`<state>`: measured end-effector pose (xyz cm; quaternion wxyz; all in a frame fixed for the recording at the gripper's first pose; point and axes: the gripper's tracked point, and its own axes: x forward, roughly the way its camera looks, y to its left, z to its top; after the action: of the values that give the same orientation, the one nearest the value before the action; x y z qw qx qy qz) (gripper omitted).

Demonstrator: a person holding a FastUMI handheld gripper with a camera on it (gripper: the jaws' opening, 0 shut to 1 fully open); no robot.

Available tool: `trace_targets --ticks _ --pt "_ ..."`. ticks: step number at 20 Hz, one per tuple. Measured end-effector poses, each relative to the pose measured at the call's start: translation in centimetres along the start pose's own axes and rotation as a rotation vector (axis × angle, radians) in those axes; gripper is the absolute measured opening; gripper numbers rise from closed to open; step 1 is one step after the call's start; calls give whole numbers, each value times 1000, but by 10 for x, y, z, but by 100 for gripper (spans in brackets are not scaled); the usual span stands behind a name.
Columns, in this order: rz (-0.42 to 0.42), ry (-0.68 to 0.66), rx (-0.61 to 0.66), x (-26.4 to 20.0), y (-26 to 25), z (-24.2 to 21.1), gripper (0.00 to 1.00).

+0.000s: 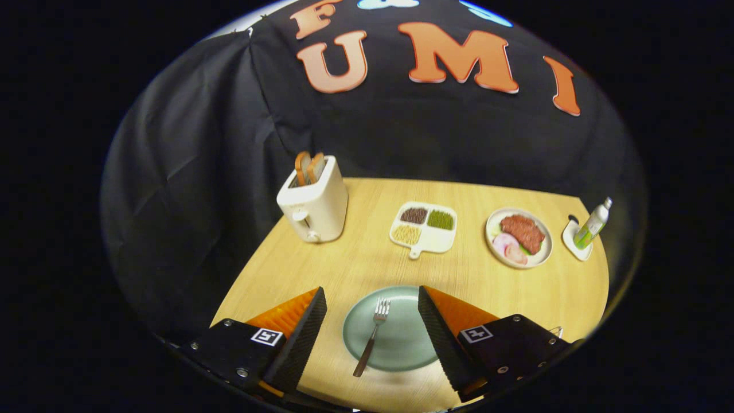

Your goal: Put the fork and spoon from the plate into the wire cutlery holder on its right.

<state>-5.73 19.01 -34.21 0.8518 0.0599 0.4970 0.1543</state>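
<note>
A pale green plate (401, 350) lies on the wooden table between my two fingers and below them. A metal fork (371, 337) rests across the plate's left half, tines pointing away from me, its handle end overhanging the near rim. My gripper (373, 295) is open, held above the plate with nothing between the fingers. A bit of thin wire (555, 330) shows just past the right finger's housing; I cannot tell whether it is the cutlery holder. The right finger hides the plate's right part.
A cream toaster (314, 205) with two slices of toast stands at the table's far left. Beyond the plate sit a white divided tray (424, 230) of beans, a plate of meat (519, 237) and a bottle (593, 225) on a small white dish (576, 241).
</note>
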Motion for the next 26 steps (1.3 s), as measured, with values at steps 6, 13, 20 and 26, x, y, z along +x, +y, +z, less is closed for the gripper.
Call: trace_targets --ticks 6,13,20,26 --pt "-29 306 6 43 1 -78 90" --pt "-76 503 5 82 -10 -138 71" --pt "-126 595 36 99 -18 -157 25" --pt "-84 506 49 96 -19 -139 4"
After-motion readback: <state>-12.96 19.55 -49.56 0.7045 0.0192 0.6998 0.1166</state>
